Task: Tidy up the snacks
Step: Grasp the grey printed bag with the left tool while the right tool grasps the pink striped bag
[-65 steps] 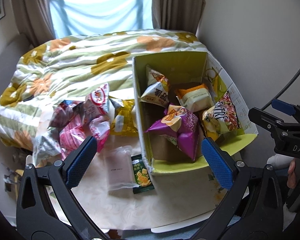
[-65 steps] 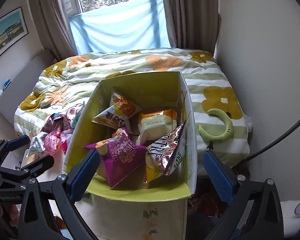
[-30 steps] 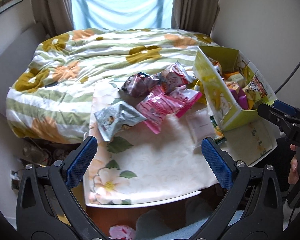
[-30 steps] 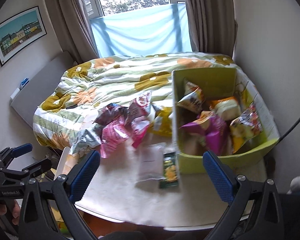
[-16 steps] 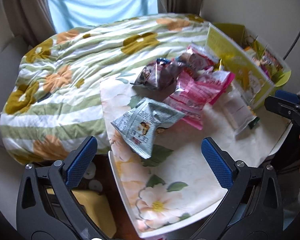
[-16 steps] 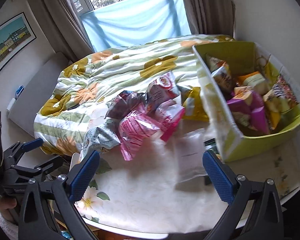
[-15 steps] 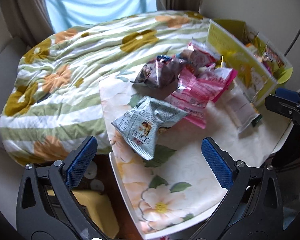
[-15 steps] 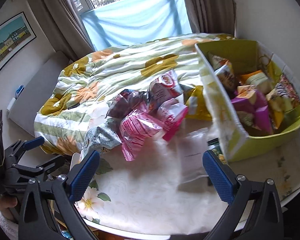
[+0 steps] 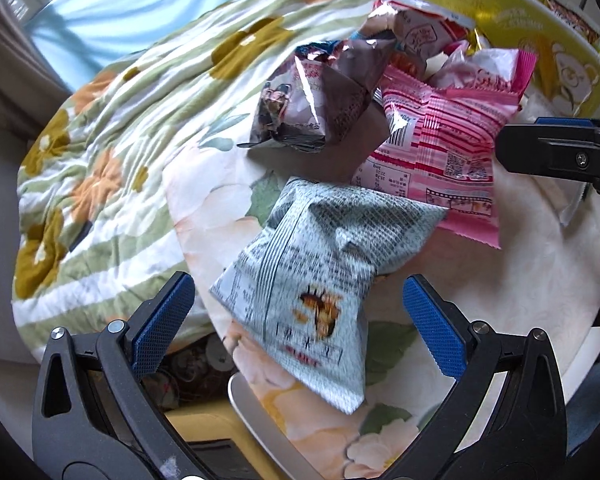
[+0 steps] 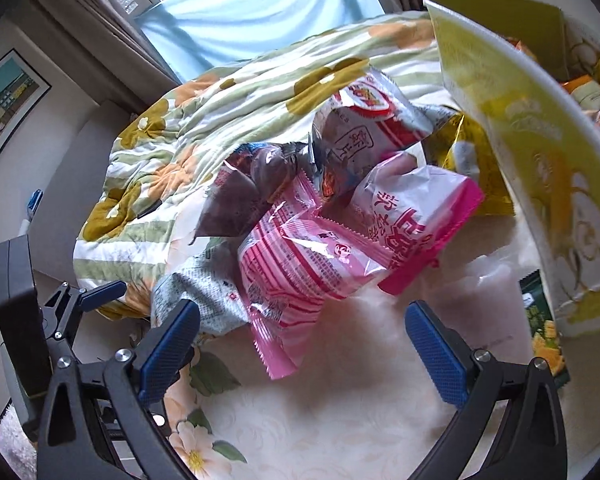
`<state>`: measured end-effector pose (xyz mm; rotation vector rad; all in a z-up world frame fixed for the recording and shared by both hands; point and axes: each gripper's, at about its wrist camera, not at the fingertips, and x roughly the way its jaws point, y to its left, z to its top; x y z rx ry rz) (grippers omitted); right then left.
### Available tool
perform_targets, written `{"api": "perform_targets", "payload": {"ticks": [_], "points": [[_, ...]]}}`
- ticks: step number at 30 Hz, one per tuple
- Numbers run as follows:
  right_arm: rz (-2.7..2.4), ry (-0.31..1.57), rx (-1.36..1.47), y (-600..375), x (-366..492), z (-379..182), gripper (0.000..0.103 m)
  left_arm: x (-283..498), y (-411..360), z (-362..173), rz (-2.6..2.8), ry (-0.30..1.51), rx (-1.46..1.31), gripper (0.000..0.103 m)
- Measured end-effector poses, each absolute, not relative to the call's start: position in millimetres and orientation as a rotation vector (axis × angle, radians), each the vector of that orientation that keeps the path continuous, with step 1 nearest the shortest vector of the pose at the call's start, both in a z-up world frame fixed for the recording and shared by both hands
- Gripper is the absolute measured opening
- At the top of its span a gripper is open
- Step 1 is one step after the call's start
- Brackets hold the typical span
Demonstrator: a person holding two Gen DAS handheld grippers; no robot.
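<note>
1. Low in the left wrist view, the left gripper [image 9: 296, 312] is spread wide and empty, its blue pads flanking the grey snack bag [image 9: 320, 276] at frame centre. I'd guess it is lined up to take that bag.
2. The right gripper [image 10: 302, 336] is just as wide and holds nothing. The long pink packet [image 10: 300, 268] lies between its pads in the right wrist view, probably its own target.
3. Both bags rest on the floral tablecloth [image 9: 512, 280], loose and overlapping, so lifting one may drag another.
4. Further up, a dark foil bag [image 9: 312, 108] and a red-and-white bag [image 10: 364, 128] are heaped against the pink ones.
5. The yellow-green box [image 10: 540, 152] stands at the right edge, the likely home for the pile.
6. Only the right wrist view shows snacks already inside the box, plus a clear sachet [image 10: 488, 304] and a green packet [image 10: 544, 332] at its foot. Only the left shows the grey bag's whole printed face.
7. Farthest off lies the striped floral quilt [image 9: 112, 120].
</note>
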<state>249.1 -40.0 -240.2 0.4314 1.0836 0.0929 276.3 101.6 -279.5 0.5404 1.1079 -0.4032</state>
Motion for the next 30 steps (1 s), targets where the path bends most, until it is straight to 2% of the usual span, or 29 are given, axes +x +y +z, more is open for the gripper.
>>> {"api": "perform_targets", "payload": {"ticks": [8, 9, 13, 16, 22, 30], "points": [[0.134, 1.12, 0.467, -35, 272, -261, 0.102, 289, 86, -309, -0.466, 1.145, 0.603, 0.103], [0.138, 1.121, 0.466, -35, 274, -262, 0.102, 291, 87, -310, -0.469, 1.153, 0.593, 0.101], [0.153, 1.13, 0.475, -31, 281, -267, 0.102, 297, 93, -315, -0.48, 1.199, 0.555, 0.08], [0.164, 1.131, 0.476, -28, 287, -269, 0.101, 298, 98, -317, -0.508, 1.218, 0.507, 0.071], [0.193, 1.14, 0.459, -24, 295, -271, 0.096, 295, 105, -316, -0.506, 1.226, 0.466, 0.064], [0.202, 1.151, 0.438, -19, 302, -275, 0.093, 281, 120, -314, -0.485, 1.253, 0.391, 0.061]]}}
